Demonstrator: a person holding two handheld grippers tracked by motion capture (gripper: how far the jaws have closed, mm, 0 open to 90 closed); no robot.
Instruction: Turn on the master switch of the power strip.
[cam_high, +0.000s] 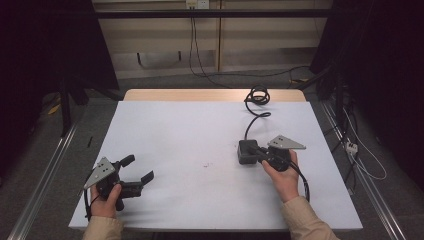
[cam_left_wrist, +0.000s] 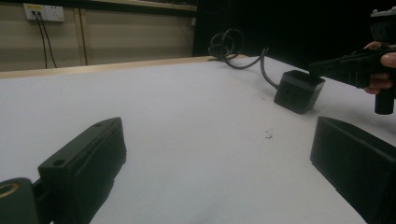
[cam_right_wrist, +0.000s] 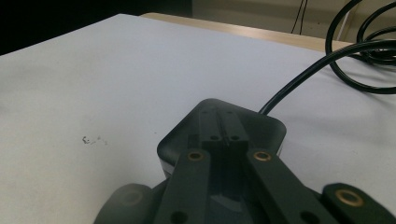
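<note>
A black adapter block (cam_high: 245, 152) (cam_left_wrist: 299, 91) (cam_right_wrist: 267, 128) lies right of the middle of the white table sheet (cam_high: 200, 130). Its black cable (cam_high: 252, 122) runs back to a coil (cam_high: 258, 95) (cam_left_wrist: 226, 44) (cam_right_wrist: 369, 56) at the far edge. My right gripper (cam_high: 257, 149) (cam_right_wrist: 222, 123) (cam_left_wrist: 316, 70) is shut, its joined jaw tips resting over the block's top; I cannot tell if they touch it. At the near left my left gripper (cam_high: 140, 167) (cam_left_wrist: 217, 130) stands wide open with bare sheet between its jaws, pointing toward the block.
A small dark speck (cam_high: 206, 164) (cam_left_wrist: 268, 134) (cam_right_wrist: 86, 139) marks the sheet near the middle. A wooden table edge (cam_high: 200, 95) shows beyond the sheet. Metal rails run along both sides on the floor, with loose cables and a power strip (cam_high: 351, 146) to the right.
</note>
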